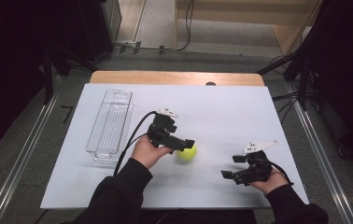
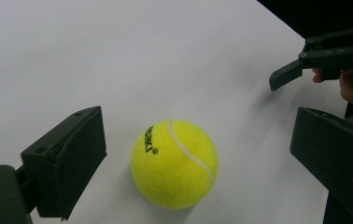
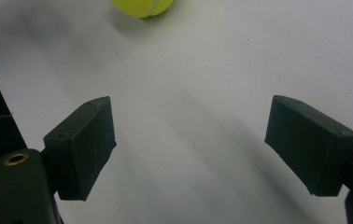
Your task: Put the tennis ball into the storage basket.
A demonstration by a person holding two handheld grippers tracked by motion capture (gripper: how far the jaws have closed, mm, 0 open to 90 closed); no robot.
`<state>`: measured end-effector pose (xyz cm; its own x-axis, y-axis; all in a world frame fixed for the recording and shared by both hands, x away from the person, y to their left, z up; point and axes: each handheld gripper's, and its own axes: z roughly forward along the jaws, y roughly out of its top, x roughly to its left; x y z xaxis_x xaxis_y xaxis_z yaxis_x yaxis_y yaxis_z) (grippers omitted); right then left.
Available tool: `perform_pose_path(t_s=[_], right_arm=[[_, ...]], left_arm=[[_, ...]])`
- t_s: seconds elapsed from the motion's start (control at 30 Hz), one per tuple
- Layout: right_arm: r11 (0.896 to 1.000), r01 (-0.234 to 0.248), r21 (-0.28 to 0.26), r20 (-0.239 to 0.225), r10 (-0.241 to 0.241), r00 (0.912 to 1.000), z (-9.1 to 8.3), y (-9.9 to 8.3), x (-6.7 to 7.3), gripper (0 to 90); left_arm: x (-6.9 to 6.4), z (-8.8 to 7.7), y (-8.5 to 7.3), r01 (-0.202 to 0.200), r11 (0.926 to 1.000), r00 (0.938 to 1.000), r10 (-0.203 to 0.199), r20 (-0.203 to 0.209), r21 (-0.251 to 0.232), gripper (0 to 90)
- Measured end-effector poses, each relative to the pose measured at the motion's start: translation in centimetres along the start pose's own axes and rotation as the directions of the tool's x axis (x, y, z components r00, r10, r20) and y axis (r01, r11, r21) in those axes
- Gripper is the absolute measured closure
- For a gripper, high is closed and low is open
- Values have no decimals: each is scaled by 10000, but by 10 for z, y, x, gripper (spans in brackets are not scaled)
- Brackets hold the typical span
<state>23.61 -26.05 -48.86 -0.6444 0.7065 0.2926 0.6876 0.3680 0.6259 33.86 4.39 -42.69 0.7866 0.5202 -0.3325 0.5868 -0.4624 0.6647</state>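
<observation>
Tennis ball (image 2: 175,163), bright yellow and fuzzy, with a curved white seam and small black lettering, rests on the white table cover (image 1: 221,112) a little right of the table's middle. Its felt looks matte and slightly napped in the left gripper view.

A clear plastic tray (image 1: 110,123), long and narrow with rounded corners, lies toward the left side of the cover, well apart from the ball. The cover is smooth and flat; a strip of light wooden tabletop (image 1: 174,77) shows beyond its far edge. Around the table the floor is grey, with metal rails on both sides, black cables, and dark curtains or equipment left and right.

The left gripper (image 1: 184,144), made of blocky black plastic with a cable trailing from it, is held just beside the ball. In its own view the two flat black jaws stand wide apart with the ball between them, nearer the left one, and neither jaw touches it.

The right gripper (image 1: 227,176), carrying a pale three-cornered plate, sits near the table's front right, apart from the ball. Its jaws are spread wide over bare cover and hold nothing.
</observation>
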Motion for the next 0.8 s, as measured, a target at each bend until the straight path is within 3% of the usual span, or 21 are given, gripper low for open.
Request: perform_pose_path(t_s=[0.37, 0.8], right_arm=[[10000, 9, 49, 26, -9, 10000, 0, 0, 0, 140], [9999, 99, 100, -33, -99, 9999, 1, 0, 2, 139]], left_arm=[[1, 16, 3, -103, 9999, 9998, 104, -166, 92, 47], [0, 21, -1, -401, 9991, 9969, 411, -667, 160, 49]])
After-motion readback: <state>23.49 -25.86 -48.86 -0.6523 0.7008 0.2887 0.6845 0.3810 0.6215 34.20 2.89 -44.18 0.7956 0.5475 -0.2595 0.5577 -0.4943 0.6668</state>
